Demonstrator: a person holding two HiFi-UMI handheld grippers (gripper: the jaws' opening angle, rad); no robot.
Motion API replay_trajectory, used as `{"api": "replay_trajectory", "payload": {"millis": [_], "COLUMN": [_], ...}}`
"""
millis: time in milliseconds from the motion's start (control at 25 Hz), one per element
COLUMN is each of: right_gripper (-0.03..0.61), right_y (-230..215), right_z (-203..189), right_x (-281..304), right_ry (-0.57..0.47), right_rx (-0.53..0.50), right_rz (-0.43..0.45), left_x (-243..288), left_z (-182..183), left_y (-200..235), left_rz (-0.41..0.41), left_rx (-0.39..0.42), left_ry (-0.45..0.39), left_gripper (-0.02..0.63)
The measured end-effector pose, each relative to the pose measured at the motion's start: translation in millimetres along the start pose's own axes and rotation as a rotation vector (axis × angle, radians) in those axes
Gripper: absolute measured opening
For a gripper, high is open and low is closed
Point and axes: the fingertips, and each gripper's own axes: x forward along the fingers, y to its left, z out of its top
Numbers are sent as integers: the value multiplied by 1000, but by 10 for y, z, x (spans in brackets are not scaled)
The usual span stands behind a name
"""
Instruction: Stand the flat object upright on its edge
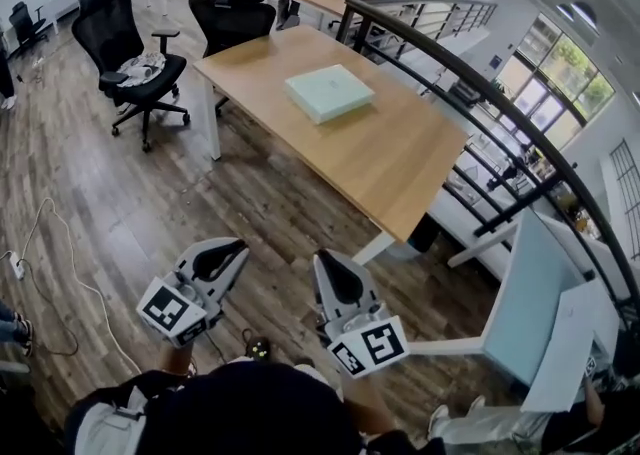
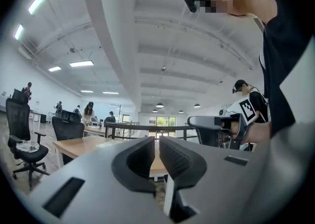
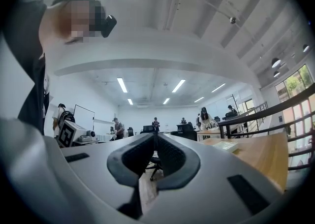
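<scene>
The flat object is a pale green, square box (image 1: 330, 93) lying flat on the wooden table (image 1: 400, 158) ahead of me. It shows small in the left gripper view as a pale slab (image 2: 105, 144) and in the right gripper view as the same box (image 3: 227, 145) on the tabletop (image 3: 263, 156). My left gripper (image 1: 238, 247) and right gripper (image 1: 322, 259) hover side by side over the floor, well short of the table. Both point toward it. The left gripper (image 2: 156, 143) is shut on nothing, and so is the right gripper (image 3: 155, 140).
Two black office chairs (image 1: 135, 53) (image 1: 235, 11) stand at the table's left and far side. A black railing (image 1: 480, 93) runs along its right. A white desk (image 1: 535, 283) is at my right, and a cable (image 1: 45, 243) trails on the wood floor. People work at distant desks.
</scene>
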Motion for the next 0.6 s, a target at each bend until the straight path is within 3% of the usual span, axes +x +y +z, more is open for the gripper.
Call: {"api": "replay_trajectory", "payload": {"millis": [600], "right_gripper": [32], "right_y": [-211], "right_z": [-138], "right_x": [82], "right_ry": [32], "right_rx": [-5], "right_rz": [-92], "left_x": [296], "left_z": [-142], "left_y": [131], "left_rz": [-106], "left_rx": [-57], "left_ry": [-9], "left_gripper": [37]}}
